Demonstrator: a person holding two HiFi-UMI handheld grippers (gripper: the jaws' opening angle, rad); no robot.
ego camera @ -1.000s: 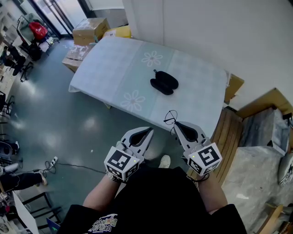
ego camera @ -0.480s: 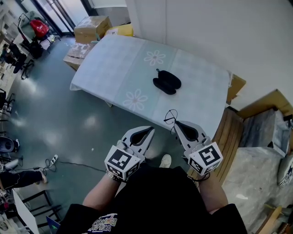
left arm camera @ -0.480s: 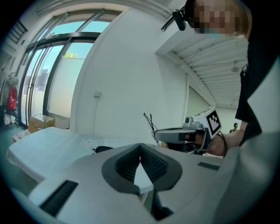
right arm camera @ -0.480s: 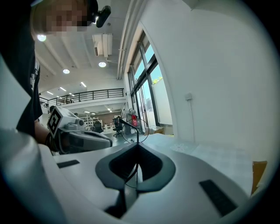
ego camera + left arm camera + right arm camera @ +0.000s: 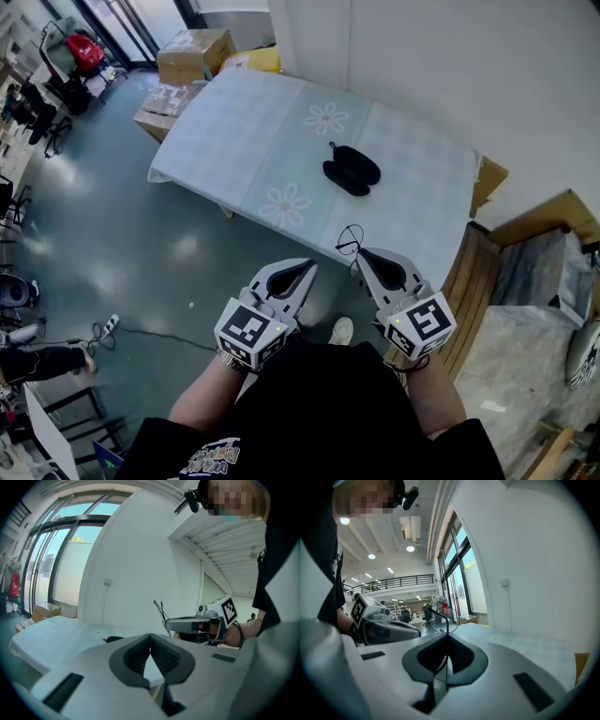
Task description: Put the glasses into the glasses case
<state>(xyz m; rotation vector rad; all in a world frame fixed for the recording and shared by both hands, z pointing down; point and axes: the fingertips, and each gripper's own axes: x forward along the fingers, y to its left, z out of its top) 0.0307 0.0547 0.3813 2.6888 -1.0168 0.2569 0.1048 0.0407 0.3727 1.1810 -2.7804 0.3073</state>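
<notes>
Right gripper [image 5: 360, 256] clamped on glasses [image 5: 349, 242], held just off the table's [image 5: 244, 141] near edge, left gripper [image 5: 307, 268] jaws together with nothing between, also short of the table, black case [image 5: 351, 172] lay on the table, well apart from both.

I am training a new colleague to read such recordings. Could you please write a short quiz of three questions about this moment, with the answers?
1. Short answer: which tool grips the glasses?
2. True or false: the glasses case lies on the table, apart from both tools.
3. Choose one: the left tool is A) shut and empty, B) shut on the case, C) wide open.

Key: 1. The right tool. 2. True. 3. A.
</notes>
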